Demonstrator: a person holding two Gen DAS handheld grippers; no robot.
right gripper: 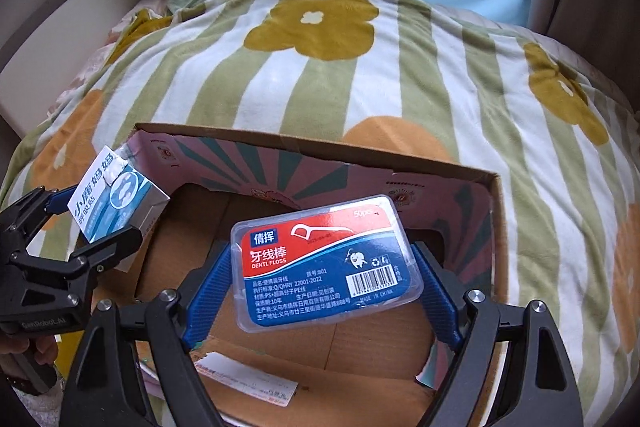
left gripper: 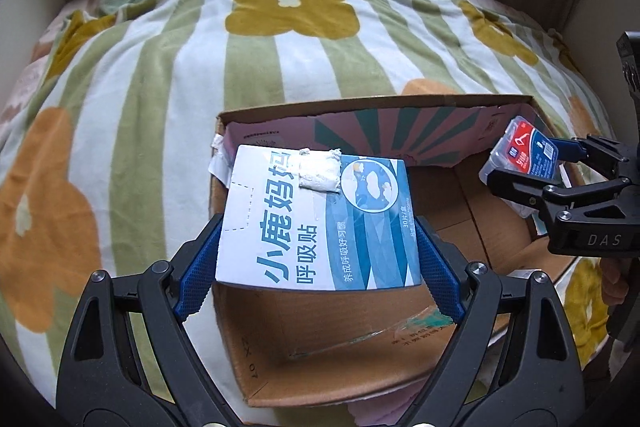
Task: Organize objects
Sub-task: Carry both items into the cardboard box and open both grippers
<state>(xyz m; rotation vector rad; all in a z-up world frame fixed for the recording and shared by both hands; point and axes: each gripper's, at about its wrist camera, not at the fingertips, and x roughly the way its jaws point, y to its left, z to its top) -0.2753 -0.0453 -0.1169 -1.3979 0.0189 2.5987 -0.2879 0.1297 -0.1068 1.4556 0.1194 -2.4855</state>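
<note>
Left wrist view: the left gripper is clamped on a light, crushable carton over the box – side faces suit; the right gripper pinches a slick, rigid floss case there.

Open cardboard carton resting on the blanket-covered bed. Above the carton's left side, paper box held in the left tool. Above its right side, floss case held in the right tool.
</note>
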